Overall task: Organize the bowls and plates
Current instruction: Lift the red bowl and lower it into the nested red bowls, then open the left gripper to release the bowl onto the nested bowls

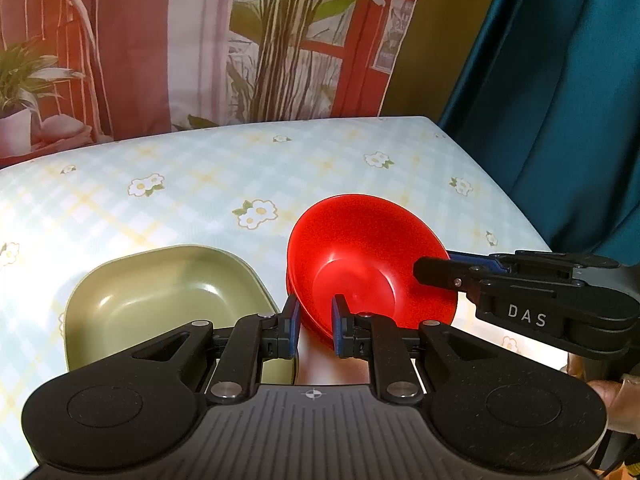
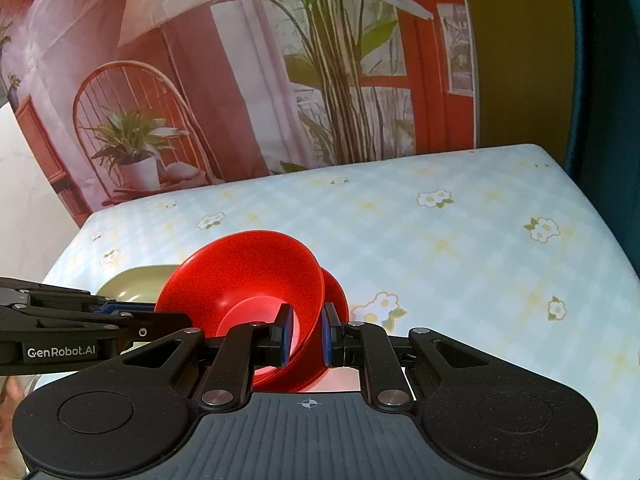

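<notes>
A red bowl [image 1: 360,256] is tilted above the table, nested in a second red bowl [image 2: 338,292] whose rim shows behind it. My left gripper [image 1: 314,320] is shut on the near left rim of the red bowls. My right gripper [image 2: 306,330] is shut on their right rim, and shows in the left wrist view [image 1: 436,268] at the right. In the right wrist view the top bowl [image 2: 248,280] tilts toward the camera. A green square bowl [image 1: 160,296] sits on the table left of the red bowls, also showing in the right wrist view [image 2: 136,284].
The table [image 1: 200,184] has a pale checked cloth with flowers. Its far edge meets a printed backdrop [image 1: 240,40]. A teal curtain [image 1: 560,100] hangs past the right edge.
</notes>
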Motion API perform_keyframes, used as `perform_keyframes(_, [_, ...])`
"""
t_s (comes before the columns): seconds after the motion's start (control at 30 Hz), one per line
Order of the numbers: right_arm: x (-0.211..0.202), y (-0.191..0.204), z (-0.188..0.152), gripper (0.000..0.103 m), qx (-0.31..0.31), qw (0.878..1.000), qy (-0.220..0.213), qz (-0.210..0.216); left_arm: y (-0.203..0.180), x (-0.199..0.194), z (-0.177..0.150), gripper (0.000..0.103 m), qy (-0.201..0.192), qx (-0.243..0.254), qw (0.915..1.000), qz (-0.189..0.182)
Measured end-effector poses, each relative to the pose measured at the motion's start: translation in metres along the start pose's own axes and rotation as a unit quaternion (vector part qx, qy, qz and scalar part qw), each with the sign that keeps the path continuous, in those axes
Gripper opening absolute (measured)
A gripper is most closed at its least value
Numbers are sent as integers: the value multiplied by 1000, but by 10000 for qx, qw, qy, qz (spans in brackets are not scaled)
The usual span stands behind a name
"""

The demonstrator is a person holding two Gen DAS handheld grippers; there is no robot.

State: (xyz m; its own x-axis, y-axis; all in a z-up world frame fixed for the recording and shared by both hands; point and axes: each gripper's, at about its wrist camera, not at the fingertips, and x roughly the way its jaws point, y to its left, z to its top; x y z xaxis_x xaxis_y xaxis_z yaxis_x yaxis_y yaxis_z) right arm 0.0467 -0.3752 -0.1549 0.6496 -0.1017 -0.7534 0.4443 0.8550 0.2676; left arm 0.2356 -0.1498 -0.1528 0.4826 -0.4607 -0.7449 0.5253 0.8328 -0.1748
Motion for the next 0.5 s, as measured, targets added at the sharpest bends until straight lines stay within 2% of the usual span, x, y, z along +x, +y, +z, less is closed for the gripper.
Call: perform_keyframes(0.5, [3, -7, -2, 15, 90, 10000, 34, -3, -4, 12, 5, 18, 111, 43, 9999, -37])
